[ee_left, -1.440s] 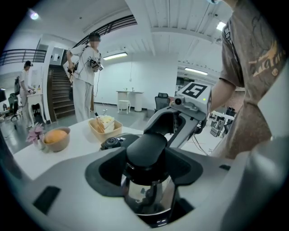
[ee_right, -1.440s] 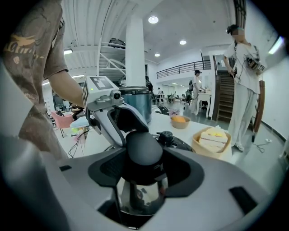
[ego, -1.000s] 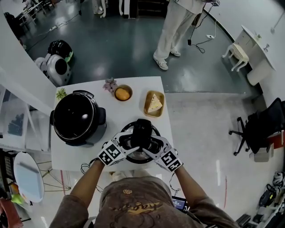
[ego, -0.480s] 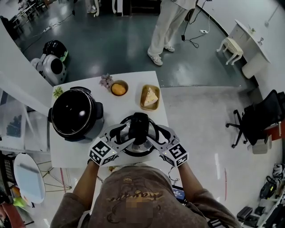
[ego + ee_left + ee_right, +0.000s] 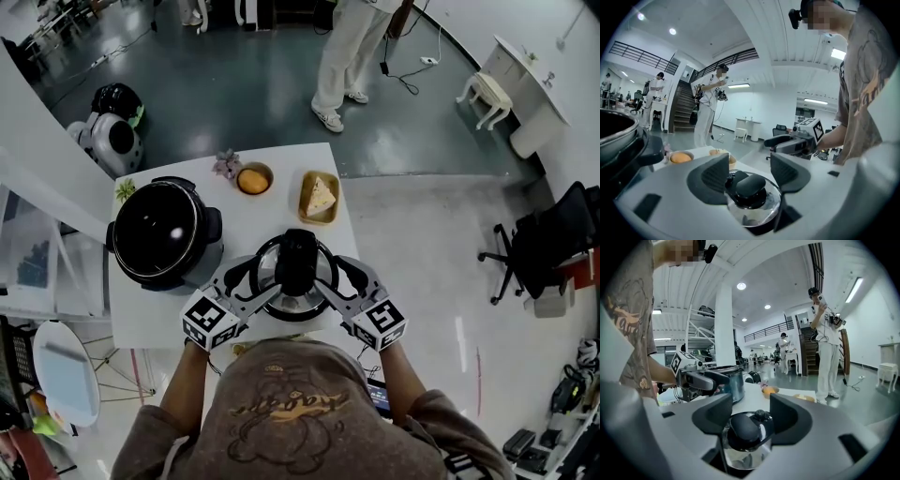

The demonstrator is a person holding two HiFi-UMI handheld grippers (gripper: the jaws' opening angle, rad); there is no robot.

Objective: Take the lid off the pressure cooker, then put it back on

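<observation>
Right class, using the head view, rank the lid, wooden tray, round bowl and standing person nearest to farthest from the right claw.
1. lid, between its jaws.
2. wooden tray, just beyond.
3. round bowl, beyond, leftward.
4. standing person, far behind.

The round glass lid with a black knob (image 5: 296,267) is sitting between the left tongs (image 5: 251,284) and the right tongs (image 5: 339,281), which are clasping it from opposite sides; the right tongs' jaws have just been closing slightly on it. Ahead and left of the left tongs, the black pressure cooker pot (image 5: 157,232) is standing on the white tabletop (image 5: 253,225). Further ahead of both tongs, the small brown bowl holding an orange fruit (image 5: 254,178) is sitting left of the wooden tray with a pale food wedge (image 5: 319,197).
</observation>
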